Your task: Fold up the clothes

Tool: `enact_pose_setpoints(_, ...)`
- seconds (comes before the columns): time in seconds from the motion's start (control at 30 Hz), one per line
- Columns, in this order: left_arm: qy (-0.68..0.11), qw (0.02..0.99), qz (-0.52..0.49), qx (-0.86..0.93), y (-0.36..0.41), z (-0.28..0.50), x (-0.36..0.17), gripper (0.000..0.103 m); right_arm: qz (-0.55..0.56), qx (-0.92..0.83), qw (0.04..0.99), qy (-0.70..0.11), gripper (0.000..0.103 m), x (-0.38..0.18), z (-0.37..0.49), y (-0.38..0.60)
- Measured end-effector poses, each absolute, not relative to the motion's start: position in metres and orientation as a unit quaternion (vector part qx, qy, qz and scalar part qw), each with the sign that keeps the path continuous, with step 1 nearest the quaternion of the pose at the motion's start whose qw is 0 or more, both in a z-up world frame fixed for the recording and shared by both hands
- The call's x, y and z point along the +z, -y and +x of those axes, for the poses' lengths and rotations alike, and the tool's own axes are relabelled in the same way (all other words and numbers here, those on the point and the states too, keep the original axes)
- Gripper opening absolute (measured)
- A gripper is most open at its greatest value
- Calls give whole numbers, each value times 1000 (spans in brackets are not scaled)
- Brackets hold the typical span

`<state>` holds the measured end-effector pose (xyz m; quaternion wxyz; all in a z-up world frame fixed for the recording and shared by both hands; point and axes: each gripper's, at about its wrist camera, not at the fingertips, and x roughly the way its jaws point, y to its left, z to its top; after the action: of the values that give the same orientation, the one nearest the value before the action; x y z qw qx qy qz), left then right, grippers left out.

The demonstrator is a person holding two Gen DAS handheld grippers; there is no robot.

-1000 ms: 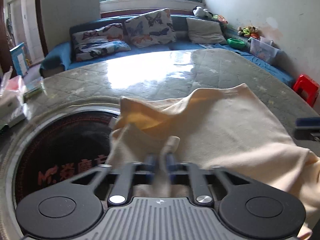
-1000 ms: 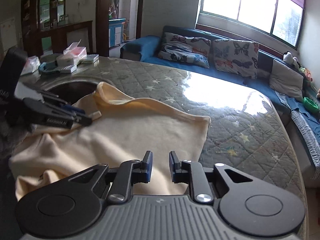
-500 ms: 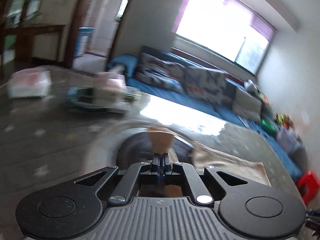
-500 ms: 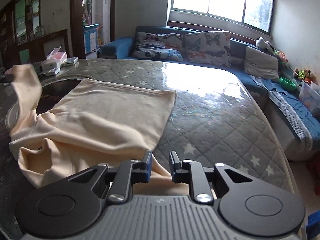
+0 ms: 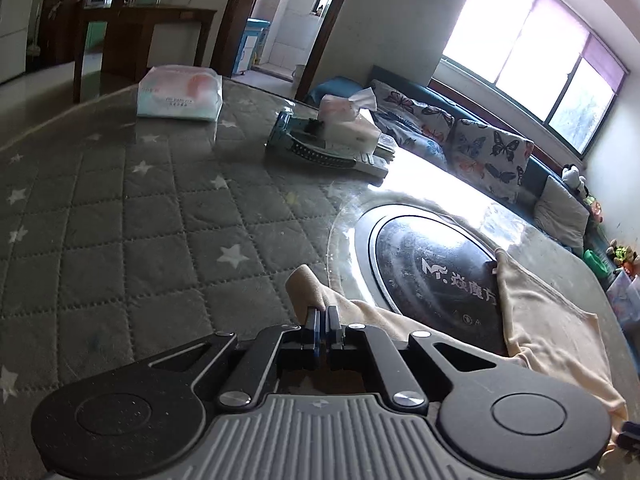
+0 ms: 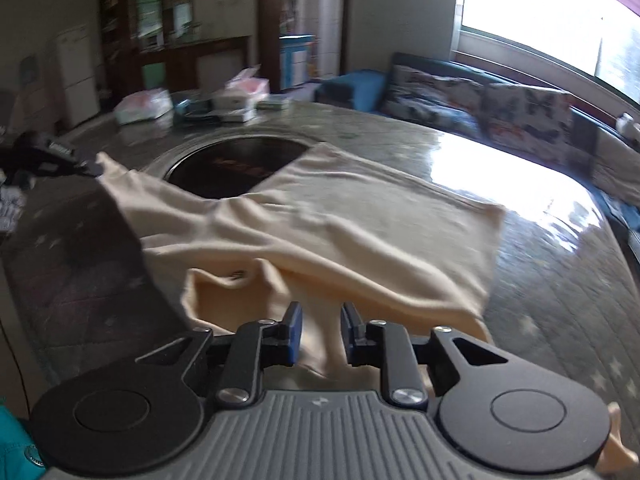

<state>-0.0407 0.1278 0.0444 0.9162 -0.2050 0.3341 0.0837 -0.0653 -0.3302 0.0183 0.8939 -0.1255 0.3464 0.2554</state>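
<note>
A cream shirt (image 6: 340, 216) lies spread on the grey quilted table, partly over the black round inset (image 6: 236, 160). My left gripper (image 5: 322, 312) is shut on a sleeve end of the shirt (image 5: 308, 286), stretched out to the left, low over the quilt. From the right wrist view the left gripper (image 6: 86, 166) shows at the far left holding that sleeve taut. My right gripper (image 6: 320, 316) is open, just above the shirt's near edge by the collar, with cloth showing between the jaws.
The black round inset (image 5: 432, 268) with white lettering sits in the table's middle. A tissue box (image 5: 348, 118), a dark tray (image 5: 320, 152) and a wipes pack (image 5: 180, 94) stand at the table's far side. A blue sofa with butterfly cushions (image 5: 492, 152) is behind.
My left gripper has pulled the sleeve out to the left and down to the table. My right gripper has swung left, towards the shirt's collar edge, and stays open.
</note>
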Motion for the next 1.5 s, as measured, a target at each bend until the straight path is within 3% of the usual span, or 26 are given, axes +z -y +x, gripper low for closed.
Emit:
enact_pose_setpoints(0.3, -341, 914, -204, 88, -129, -38, 38, 2, -223, 274, 873, -337, 23, -4, -51, 279)
enact_pose_setpoints(0.33, -341, 913, -204, 89, -129, -38, 37, 2, -232, 271, 872, -336, 20, -6, -51, 277)
enact_pose_setpoints(0.37, -342, 913, -204, 89, -130, -37, 37, 3, -236, 269, 871, -336, 6, -7, -51, 277)
enact_pose_setpoints(0.43, -342, 913, -205, 90, -131, -37, 37, 2, -232, 274, 871, -337, 2, -4, -54, 280)
enact_pose_setpoints(0.67, -342, 914, -199, 94, -133, -33, 36, 3, -241, 324, 847, -344, 2, 19, -92, 300)
enact_pose_setpoints(0.87, -355, 911, -184, 104, -134, -31, 33, 3, -263, 341, 824, -368, 3, 3, -113, 298)
enact_pose_setpoints(1.13, -356, 913, -150, 134, -142, -44, 46, 4, -198, 341, 840, -373, 9, 33, -107, 324)
enact_pose_setpoints(1.5, -363, 916, -129, -111, -8, -28, 67, 5, -175, 298, 847, -404, 9, 7, -104, 340)
